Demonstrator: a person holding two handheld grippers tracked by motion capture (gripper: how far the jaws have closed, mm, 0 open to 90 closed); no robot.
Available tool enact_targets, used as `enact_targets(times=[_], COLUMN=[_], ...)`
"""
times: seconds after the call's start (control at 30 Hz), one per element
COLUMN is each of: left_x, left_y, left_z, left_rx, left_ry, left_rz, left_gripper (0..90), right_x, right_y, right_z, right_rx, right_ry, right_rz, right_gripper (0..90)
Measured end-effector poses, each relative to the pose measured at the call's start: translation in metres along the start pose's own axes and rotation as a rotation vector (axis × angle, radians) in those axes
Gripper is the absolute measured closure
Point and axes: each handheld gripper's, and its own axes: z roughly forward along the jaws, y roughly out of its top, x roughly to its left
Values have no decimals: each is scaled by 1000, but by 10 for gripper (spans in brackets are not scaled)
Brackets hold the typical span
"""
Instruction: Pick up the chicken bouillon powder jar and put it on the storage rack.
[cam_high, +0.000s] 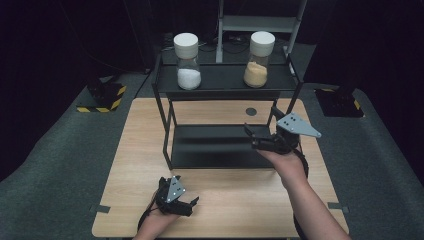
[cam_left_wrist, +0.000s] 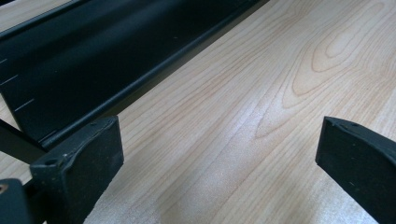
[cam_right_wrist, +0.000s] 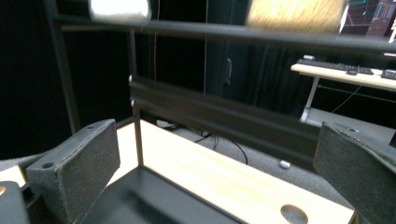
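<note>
Right gripper raised over the lower shelf, fingers spread, nothing held; yellow-powder jar above and ahead on the top shelf. Best lifted higher, squared to the jar. Left gripper spread low over the bench.

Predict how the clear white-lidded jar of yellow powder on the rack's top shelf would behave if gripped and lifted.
The clear white-lidded jar of yellow powder looks tall and narrow, so a push near the lid may tip it. Its smooth, probably glass wall could slip and might break if dropped. Only partly filled, it is likely bottom-heavy, and the powder would shift if tilted.
</note>
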Motion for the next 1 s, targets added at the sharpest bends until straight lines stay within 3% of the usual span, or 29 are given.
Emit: enact_targets(times=[0.43,1.0], left_x=[0,-1], left_y=[0,0], left_z=[0,0], left_rx=[0,0], left_ry=[2,5], left_rz=[0,1], left_gripper=[11,12], right_x=[8,10], right_y=[-50,-112], right_z=[-13,-26], right_rx=[88,264], right_ry=[0,-31], right_rz=[26,67], right_gripper=[0,0])
